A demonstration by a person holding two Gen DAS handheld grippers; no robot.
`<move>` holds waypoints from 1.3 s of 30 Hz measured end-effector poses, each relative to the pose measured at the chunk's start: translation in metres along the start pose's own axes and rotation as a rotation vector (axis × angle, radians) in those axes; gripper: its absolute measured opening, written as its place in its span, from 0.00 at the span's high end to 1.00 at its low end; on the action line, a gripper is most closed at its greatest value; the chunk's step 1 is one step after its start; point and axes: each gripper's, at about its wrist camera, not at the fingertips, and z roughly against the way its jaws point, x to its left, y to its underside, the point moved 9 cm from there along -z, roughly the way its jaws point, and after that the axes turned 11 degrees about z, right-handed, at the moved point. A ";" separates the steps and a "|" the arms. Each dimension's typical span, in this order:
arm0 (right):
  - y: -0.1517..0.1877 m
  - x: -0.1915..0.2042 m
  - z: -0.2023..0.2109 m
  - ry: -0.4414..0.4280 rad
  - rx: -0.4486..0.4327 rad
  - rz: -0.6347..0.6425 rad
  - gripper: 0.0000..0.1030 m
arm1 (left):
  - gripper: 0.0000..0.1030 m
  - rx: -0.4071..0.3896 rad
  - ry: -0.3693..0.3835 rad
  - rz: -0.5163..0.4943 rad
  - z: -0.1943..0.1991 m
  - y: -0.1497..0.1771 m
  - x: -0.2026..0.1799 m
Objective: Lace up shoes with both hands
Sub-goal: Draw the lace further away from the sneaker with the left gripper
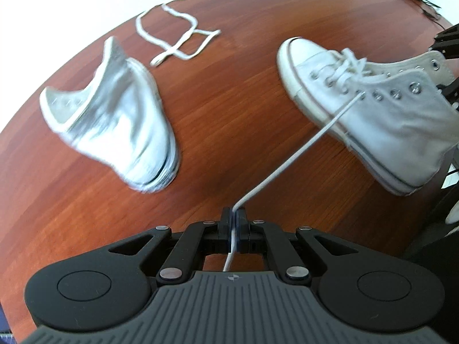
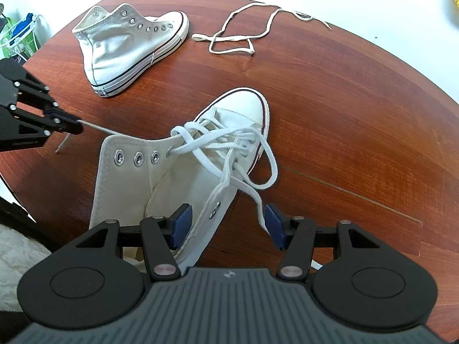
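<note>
Nearest, right tool [image 2: 228,229] standing half wide, blue pads straddling the ankle collar of the half-laced shoe [image 2: 160,183] without pressing it; a loose lace end hanging by the right pad. Left tool [image 1: 233,223] clamped tight on the lace [image 1: 287,166], drawn taut from an eyelet on the shoe's side. Shoe lying in the middle of the wooden worktop [image 2: 358,114], toe pointing toward the far edge. Farther off, unlaced shoe [image 2: 126,46] near the far left edge; spare lace [image 2: 238,38] coiled along the far edge.
</note>
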 end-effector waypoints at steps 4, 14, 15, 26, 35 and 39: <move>0.000 0.000 0.000 0.000 0.000 0.005 0.45 | 0.95 -0.011 0.013 0.014 0.005 0.003 0.004; 0.000 0.002 0.004 0.003 -0.008 0.012 0.45 | 0.76 -0.061 0.126 -0.098 0.014 -0.019 -0.036; 0.000 0.002 0.004 0.003 -0.009 0.011 0.45 | 0.76 -0.063 0.132 -0.111 0.013 -0.021 -0.040; 0.002 0.000 0.008 -0.002 -0.016 -0.013 0.45 | 0.76 -0.097 0.216 -0.322 -0.001 -0.055 -0.098; 0.004 -0.002 0.009 -0.005 -0.017 -0.030 0.45 | 0.78 -0.060 0.224 -0.458 -0.016 -0.059 -0.126; 0.005 -0.003 0.009 -0.006 -0.018 -0.037 0.45 | 0.96 -0.066 0.216 -0.500 -0.018 -0.059 -0.134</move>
